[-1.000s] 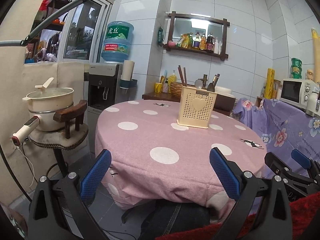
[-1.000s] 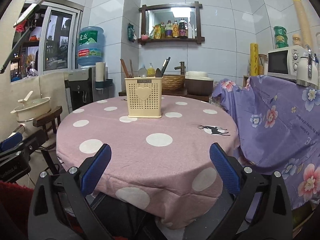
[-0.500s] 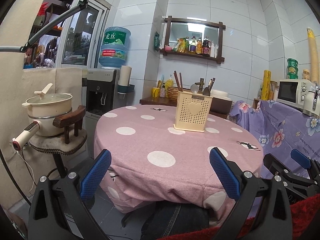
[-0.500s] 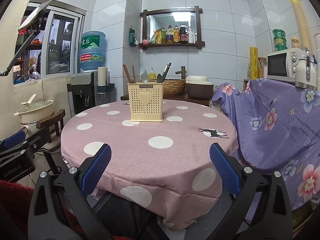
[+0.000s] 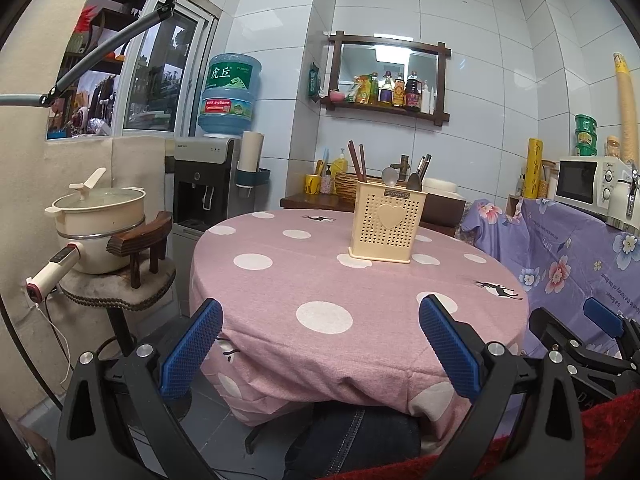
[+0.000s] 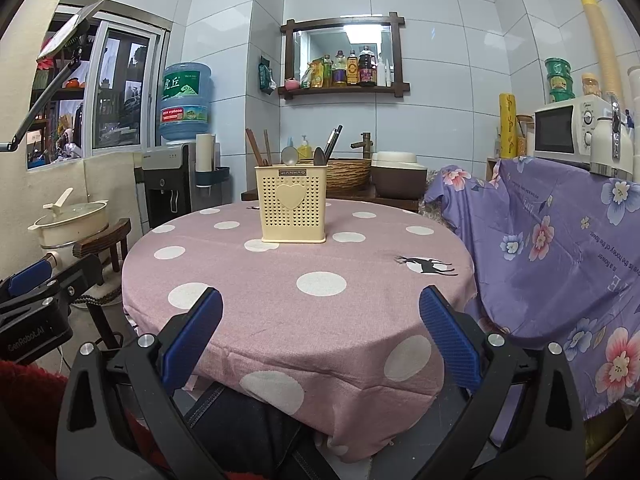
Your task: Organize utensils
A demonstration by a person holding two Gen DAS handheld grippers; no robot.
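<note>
Standing upright mid-table (image 6: 320, 312), cream utensil holder (image 6: 293, 204) with chopsticks (image 6: 256, 148) and spoons (image 6: 289, 156) inside. Raised slightly since a second ago, left gripper (image 5: 320, 346) and right gripper (image 6: 320, 334), both spread apart, empty, near table's edge. Fits sorted or awaiting sorting.

"JIANHAO" on utensil holder (image 6: 293, 207); "GenRobot.AI" on left hand-held gripper (image 6: 30, 316)

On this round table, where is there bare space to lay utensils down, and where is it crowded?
Nearly the whole pink tablecloth is bare: the wide front part between the utensil holder and the near edge, and both sides of the holder. Only the holder stands on the table, toward the back. Crowded places are off the table: the counter behind with the wicker basket, and the stool with the pot.
</note>
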